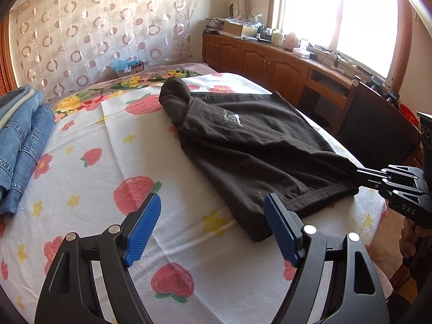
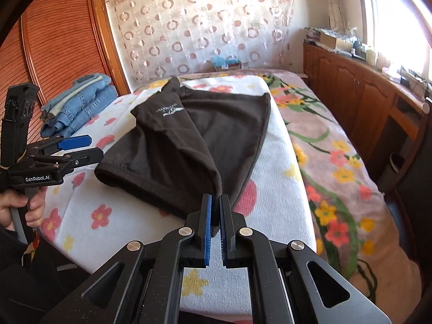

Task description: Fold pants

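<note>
- The dark pants are seen spread on the bed, folded lengthwise, lying on a white blanket printed with strawberries and flowers.
- One near corner of the pants is pinched by the right tool, its blue pads closed tight on the fabric; the cloth is drawn up into a taut ridge running away from that grip.
- The left tool is held wide open just above the blanket, nothing between its pads, with the thick hem edge of the pants lying just beside its right finger.
- The far end of the pants is bunched into a rounded lump near the flowered strip of the bedcover.
- A stack of folded jeans is parked at the left edge of the bed, well apart from the pants.
- Bare blanket is left between the jeans and the pants, and more is seen in front of the left tool.
- On the right side, the pants' edge is seen close to the blanket's edge; beyond it the flowered cover runs to the bed's side, facing a wooden cabinet under the window.
</note>
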Demonstrator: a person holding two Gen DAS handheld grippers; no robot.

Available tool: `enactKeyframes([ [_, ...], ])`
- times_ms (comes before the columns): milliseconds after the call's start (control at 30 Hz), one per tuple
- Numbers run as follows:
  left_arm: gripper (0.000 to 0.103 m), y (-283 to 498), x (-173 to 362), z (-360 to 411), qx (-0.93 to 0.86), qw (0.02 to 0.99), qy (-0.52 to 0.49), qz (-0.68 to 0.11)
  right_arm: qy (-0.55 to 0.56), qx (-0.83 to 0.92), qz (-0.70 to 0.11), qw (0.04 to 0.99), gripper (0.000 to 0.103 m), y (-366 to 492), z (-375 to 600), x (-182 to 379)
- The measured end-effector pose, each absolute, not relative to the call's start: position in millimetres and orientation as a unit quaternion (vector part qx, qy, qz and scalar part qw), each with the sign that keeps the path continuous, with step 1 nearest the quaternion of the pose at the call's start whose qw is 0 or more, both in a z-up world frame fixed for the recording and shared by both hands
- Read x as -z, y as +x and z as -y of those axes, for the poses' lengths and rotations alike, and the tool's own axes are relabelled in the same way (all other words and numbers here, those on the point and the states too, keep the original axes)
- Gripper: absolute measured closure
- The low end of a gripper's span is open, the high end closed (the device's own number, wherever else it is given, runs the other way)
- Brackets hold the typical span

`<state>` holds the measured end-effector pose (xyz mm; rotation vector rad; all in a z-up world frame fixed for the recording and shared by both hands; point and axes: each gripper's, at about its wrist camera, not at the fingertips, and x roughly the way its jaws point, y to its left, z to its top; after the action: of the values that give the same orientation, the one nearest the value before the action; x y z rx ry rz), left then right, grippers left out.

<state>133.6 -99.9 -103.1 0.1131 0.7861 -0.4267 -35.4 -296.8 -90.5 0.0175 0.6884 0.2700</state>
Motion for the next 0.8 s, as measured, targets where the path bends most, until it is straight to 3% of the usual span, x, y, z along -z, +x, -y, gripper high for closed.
enactKeyframes([
  [200, 0.024, 136, 108, 101, 0.202, 0.898, 0.055, -0.387, 0.007, -0.131, -0.335, 0.933, 0.098, -37, 302, 79],
  [433, 0.024, 136, 114, 101, 0.2, 0.896, 0.054, -0.393, 0.004, -0.116, -0.325, 0.939, 0.083, -39, 310, 81],
  [800, 0.024, 141, 121, 98, 0.202, 0.888, 0.039, -0.41, -0.005, -0.142, -0.301, 0.943, 0.079, -29, 298, 72],
])
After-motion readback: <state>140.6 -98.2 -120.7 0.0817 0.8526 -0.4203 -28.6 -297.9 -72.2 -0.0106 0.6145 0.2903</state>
